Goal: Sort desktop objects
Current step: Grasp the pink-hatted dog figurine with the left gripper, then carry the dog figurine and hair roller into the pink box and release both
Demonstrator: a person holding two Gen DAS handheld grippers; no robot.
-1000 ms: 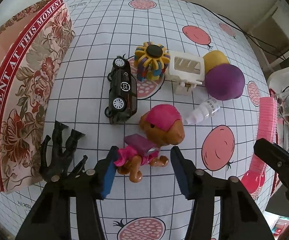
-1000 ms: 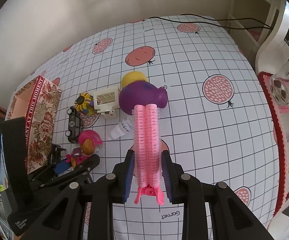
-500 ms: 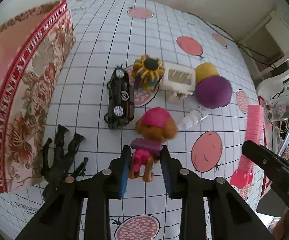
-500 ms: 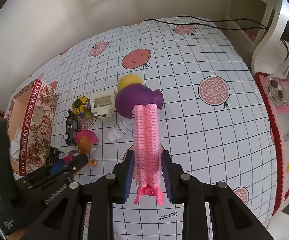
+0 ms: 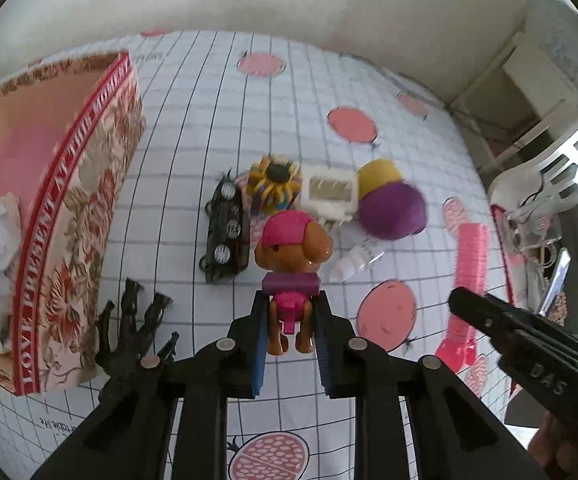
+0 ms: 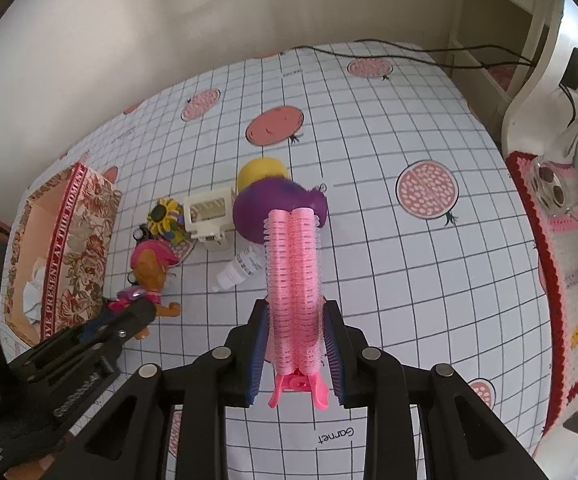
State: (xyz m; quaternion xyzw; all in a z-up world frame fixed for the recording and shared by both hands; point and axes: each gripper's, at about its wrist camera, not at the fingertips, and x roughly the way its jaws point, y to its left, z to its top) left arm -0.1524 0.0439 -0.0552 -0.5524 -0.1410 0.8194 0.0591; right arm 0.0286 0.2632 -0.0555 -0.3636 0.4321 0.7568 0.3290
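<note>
From the left wrist, the left gripper had just been closing and pinched the toy dog (pink cap, brown head) by its body and hind legs, with the patterned tablecloth beneath. A black toy car lay just left of it, and the floral gift box stood open farther left.

From the right wrist, the right gripper was clamped on a pink hair roller clip, which pointed toward a purple ball. The dog showed at the left, near the box.
</note>
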